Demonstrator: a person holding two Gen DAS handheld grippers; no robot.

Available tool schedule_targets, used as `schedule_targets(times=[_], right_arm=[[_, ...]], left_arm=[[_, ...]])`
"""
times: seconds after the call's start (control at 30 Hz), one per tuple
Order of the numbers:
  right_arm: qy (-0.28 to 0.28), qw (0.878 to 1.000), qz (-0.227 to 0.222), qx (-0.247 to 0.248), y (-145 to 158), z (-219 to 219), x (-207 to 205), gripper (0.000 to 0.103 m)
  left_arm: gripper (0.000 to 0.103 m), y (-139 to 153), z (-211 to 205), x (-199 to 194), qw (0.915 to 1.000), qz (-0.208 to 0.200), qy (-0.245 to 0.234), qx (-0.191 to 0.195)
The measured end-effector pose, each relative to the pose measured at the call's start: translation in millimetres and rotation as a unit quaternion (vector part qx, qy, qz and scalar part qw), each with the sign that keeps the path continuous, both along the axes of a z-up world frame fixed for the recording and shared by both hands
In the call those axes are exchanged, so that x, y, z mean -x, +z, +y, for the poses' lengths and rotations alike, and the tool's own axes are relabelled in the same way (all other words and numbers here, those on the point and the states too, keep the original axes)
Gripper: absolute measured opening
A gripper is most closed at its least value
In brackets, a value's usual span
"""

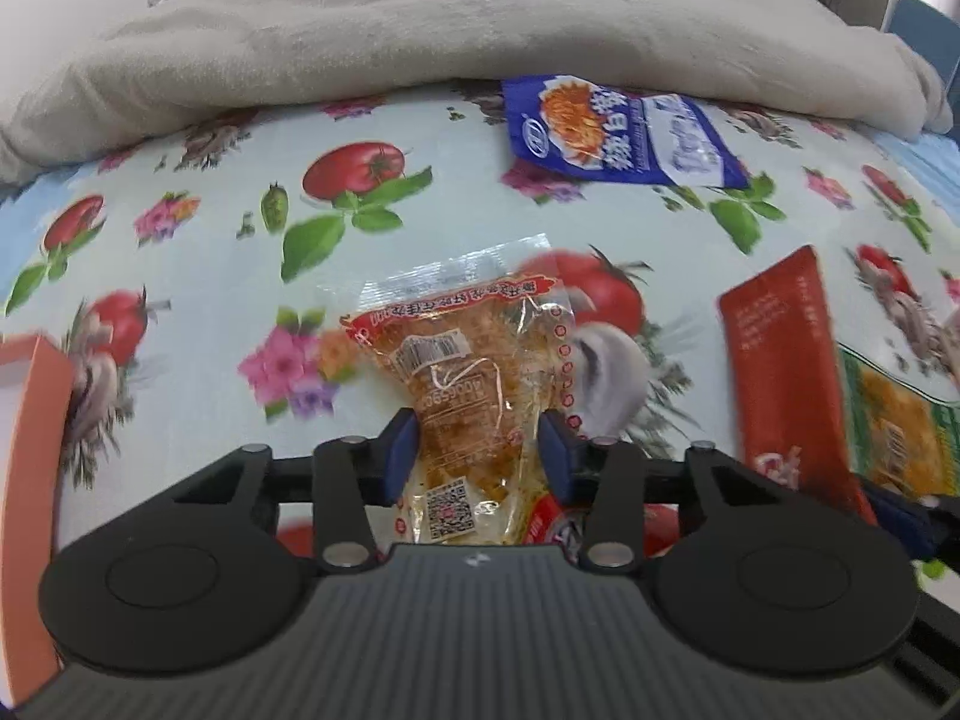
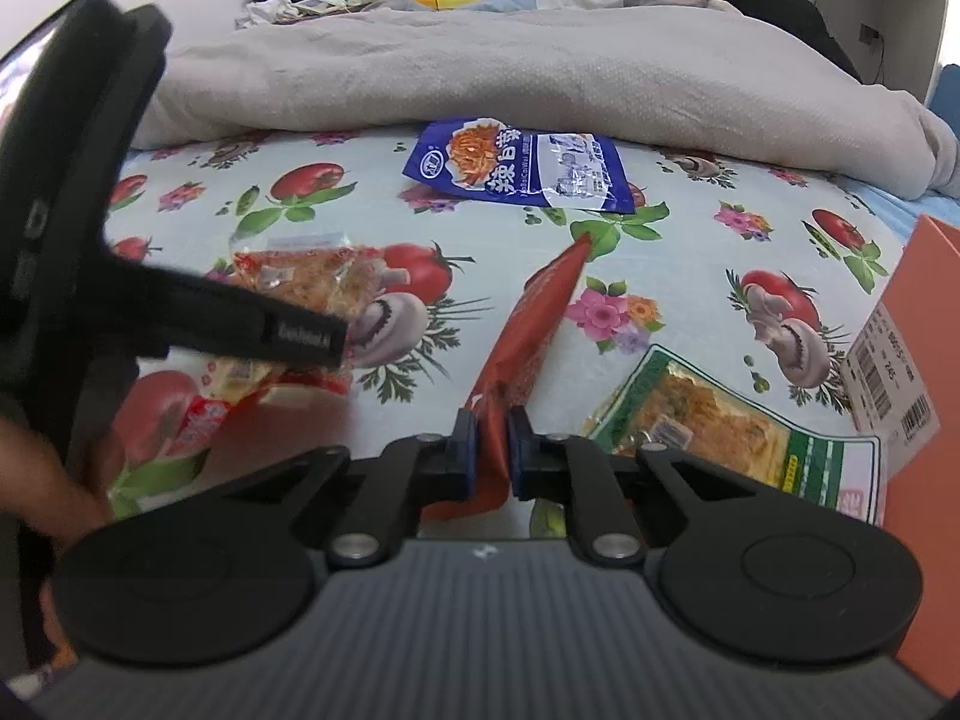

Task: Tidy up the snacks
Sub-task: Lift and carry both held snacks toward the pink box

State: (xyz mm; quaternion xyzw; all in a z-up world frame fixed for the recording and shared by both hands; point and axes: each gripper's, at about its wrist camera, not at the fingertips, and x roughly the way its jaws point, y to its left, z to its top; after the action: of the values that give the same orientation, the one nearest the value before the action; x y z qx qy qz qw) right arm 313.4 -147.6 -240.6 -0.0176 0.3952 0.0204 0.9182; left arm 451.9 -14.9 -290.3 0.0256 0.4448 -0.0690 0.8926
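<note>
While both grippers were low over the tomato-print cloth (image 1: 198,192), the risks ran differently from one side to the other. At the far left stood an orange box (image 1: 36,420) — probably the place for the snacks, though its inside could not be seen. The left gripper (image 1: 477,453) had its jaws partly open around the clear orange-printed snack packet (image 1: 462,360); the blue pads (image 1: 401,450) sat at the packet's narrow end, and whether they truly pinched it I could not tell. If lifted that way, the slick film could slide out. To the right, the right gripper (image 2: 492,450) was nearly closed on the edge of the red packet (image 2: 534,324), which stood tilted up from the cloth — a thin-edge hold that could twist loose. Just beside it lay the green-bordered packet (image 2: 720,420), easily dragged along. The blue packet (image 2: 522,165) rested near the grey blanket (image 2: 480,60), well apart.
</note>
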Motion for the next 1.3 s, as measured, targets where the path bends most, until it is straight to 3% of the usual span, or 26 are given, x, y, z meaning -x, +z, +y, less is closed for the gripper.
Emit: schedule_targets(times=[0.4,1.3], right_arm=[[0.004,1.000,0.015,-0.011,10.1,-7.9,43.8,0.013],[0.041,0.998,0.041,-0.028,42.1,-24.5,139.6,0.012]], left_arm=[[0.044,9.7,6.4,62.4,0.9956,0.025,0.028,0.086],[0.044,46.3,7.5,174.9,0.9902,0.038,0.050,0.125]])
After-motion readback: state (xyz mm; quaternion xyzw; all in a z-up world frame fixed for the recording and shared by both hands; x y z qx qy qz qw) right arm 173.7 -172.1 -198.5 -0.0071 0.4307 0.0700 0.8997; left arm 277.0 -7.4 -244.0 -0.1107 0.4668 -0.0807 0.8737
